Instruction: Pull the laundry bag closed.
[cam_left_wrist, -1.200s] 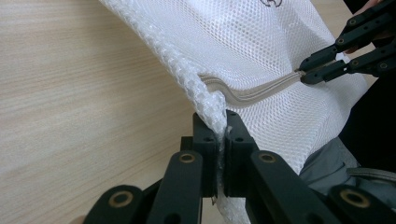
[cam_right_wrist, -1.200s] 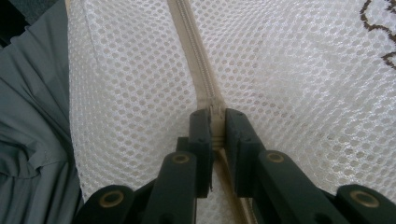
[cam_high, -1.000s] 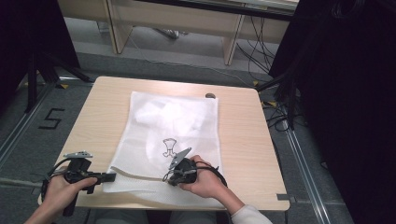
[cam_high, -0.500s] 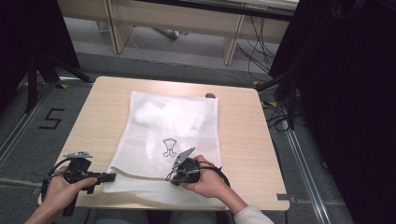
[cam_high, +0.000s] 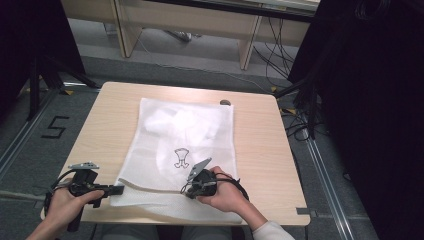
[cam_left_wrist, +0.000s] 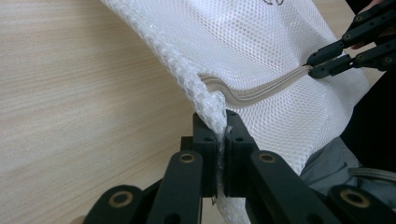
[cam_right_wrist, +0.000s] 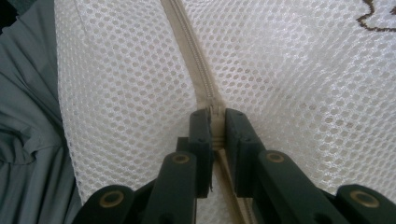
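Pale wooden desk (cam_high: 280, 150) carries a white mesh laundry bag (cam_high: 200, 130), limp and light, at its near edge. Left gripper (cam_left_wrist: 222, 128) pinches its corner; right gripper (cam_right_wrist: 215, 123) clamps the beige zipper (cam_right_wrist: 194, 60).

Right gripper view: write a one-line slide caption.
The right gripper pinches the beige zipper of a white mesh bag.

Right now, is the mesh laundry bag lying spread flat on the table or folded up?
Spread flat: the mesh laundry bag lies open across the table, its near left corner pinched by the left gripper.
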